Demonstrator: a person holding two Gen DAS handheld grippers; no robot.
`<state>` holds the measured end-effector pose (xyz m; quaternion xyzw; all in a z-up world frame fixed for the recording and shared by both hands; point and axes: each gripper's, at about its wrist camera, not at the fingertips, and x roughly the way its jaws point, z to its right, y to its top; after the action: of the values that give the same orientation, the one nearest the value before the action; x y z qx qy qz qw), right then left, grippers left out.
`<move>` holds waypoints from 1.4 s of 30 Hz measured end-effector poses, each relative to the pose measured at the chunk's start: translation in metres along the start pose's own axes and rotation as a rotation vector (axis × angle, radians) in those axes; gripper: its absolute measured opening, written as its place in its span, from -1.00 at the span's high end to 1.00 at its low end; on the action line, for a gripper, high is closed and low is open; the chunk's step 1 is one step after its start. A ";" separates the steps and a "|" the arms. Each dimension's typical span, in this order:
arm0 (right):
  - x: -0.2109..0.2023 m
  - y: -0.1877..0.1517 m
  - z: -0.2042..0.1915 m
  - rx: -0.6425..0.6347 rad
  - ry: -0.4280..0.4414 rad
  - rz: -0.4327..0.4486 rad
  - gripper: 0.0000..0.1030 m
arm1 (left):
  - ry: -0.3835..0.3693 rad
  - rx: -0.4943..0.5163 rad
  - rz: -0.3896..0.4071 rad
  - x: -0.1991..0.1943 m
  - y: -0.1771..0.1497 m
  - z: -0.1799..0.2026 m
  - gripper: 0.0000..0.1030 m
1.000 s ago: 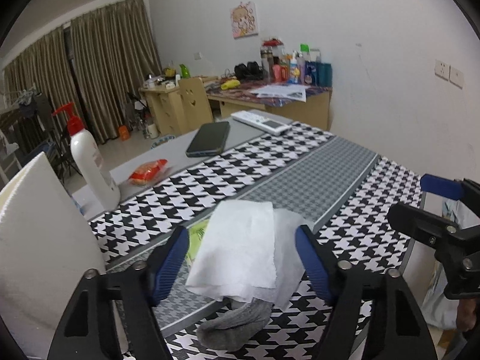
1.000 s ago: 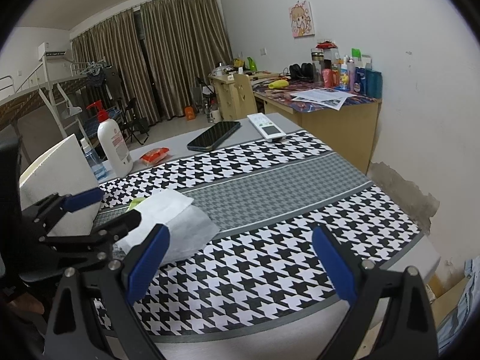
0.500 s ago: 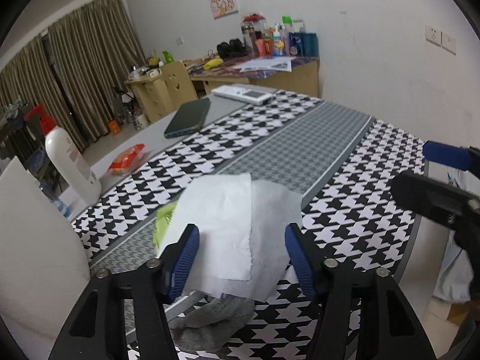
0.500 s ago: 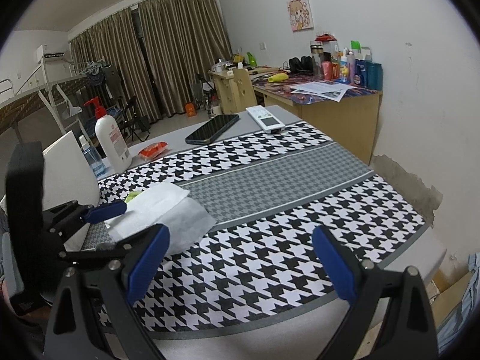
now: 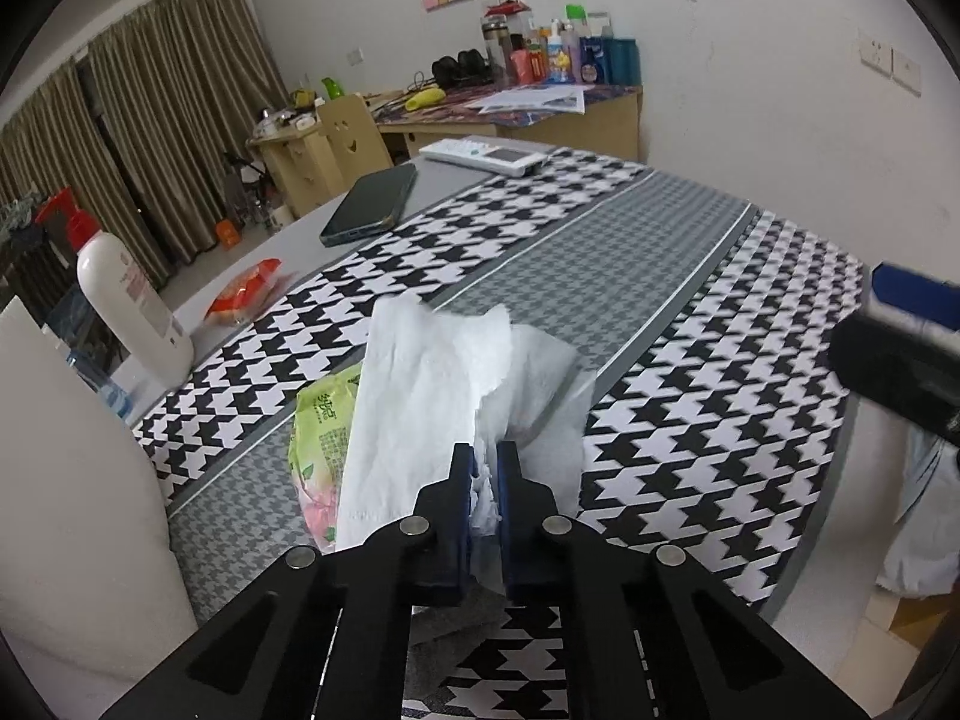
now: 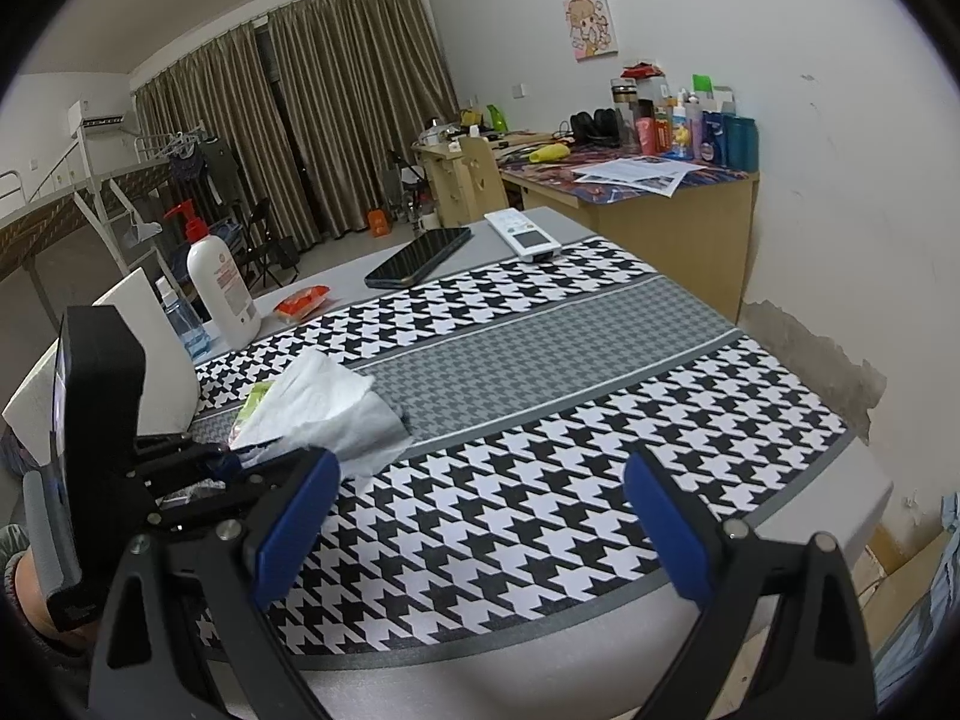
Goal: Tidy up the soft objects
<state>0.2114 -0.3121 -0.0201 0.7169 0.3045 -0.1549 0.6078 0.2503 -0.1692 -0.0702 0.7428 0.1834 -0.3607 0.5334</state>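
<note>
White tissue [image 5: 420, 396] on black-and-white houndstooth cloth [image 5: 690, 420].

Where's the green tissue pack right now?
In the left wrist view the green tissue pack lies on the grey strip of the houndstooth cloth, left of the left gripper, partly under the white tissue it pinches.

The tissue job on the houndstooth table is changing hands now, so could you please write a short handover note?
Left gripper: shut on the white tissue, bunched between its fingers.
Right gripper: open, holding nothing, over the houndstooth cloth.
The tissue lies partly over a green tissue pack. Something grey lies on the cloth under the left gripper; I cannot tell what.
Done: tissue gripped.
Left: lift it, place it tidily, then probably deal with the pack and the grey item.
</note>
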 end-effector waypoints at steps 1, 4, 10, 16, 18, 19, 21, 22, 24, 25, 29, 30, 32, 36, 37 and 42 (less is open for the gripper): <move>0.000 0.000 0.000 0.000 -0.001 -0.001 -0.90 | -0.012 0.000 0.021 -0.006 0.001 -0.001 0.85; -0.001 0.000 -0.002 -0.001 -0.001 -0.001 -0.90 | -0.045 -0.016 0.078 -0.028 0.005 -0.004 0.85; -0.006 0.001 -0.008 -0.013 0.005 0.010 -0.90 | -0.089 -0.039 0.194 -0.071 0.013 -0.014 0.97; -0.008 0.001 -0.016 -0.029 0.012 0.010 -0.90 | -0.095 -0.050 0.215 -0.081 0.009 -0.018 0.99; -0.008 0.001 -0.020 -0.035 0.012 0.007 -0.90 | -0.097 -0.052 0.227 -0.086 0.009 -0.020 0.99; -0.008 0.002 -0.021 -0.038 0.013 0.007 -0.90 | -0.098 -0.043 0.229 -0.086 0.009 -0.020 0.99; -0.010 0.002 -0.024 -0.043 0.017 0.011 -0.90 | -0.080 -0.040 0.212 -0.080 0.008 -0.021 0.99; -0.010 0.002 -0.025 -0.046 0.018 0.012 -0.90 | -0.075 -0.046 0.193 -0.074 0.008 -0.022 0.99; -0.010 0.001 -0.026 -0.046 0.015 0.011 -0.90 | -0.072 -0.062 0.161 -0.063 0.008 -0.027 0.98; -0.009 0.001 -0.026 -0.045 0.017 0.009 -0.90 | -0.070 -0.070 0.150 -0.060 0.007 -0.030 0.97; -0.006 0.000 -0.027 -0.048 0.020 0.000 -0.90 | -0.056 -0.101 0.096 -0.040 0.004 -0.038 0.86; -0.005 0.000 -0.027 -0.048 0.021 -0.002 -0.90 | -0.054 -0.106 0.085 -0.037 0.002 -0.039 0.72; -0.003 0.001 -0.028 -0.049 0.023 -0.003 -0.90 | -0.062 -0.114 0.076 -0.033 0.001 -0.040 0.39; 0.001 0.000 -0.029 -0.049 0.029 -0.009 -0.90 | -0.061 -0.129 0.058 -0.025 -0.002 -0.044 0.10; 0.002 0.000 -0.030 -0.049 0.031 -0.011 -0.90 | -0.064 -0.131 0.050 -0.022 -0.003 -0.045 0.10; 0.004 -0.002 -0.031 -0.048 0.038 -0.016 -0.90 | -0.073 -0.140 -0.013 -0.005 -0.007 -0.045 0.11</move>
<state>0.2089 -0.2813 -0.0176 0.7025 0.3251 -0.1387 0.6177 0.2576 -0.1240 -0.0639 0.6888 0.1935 -0.3773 0.5880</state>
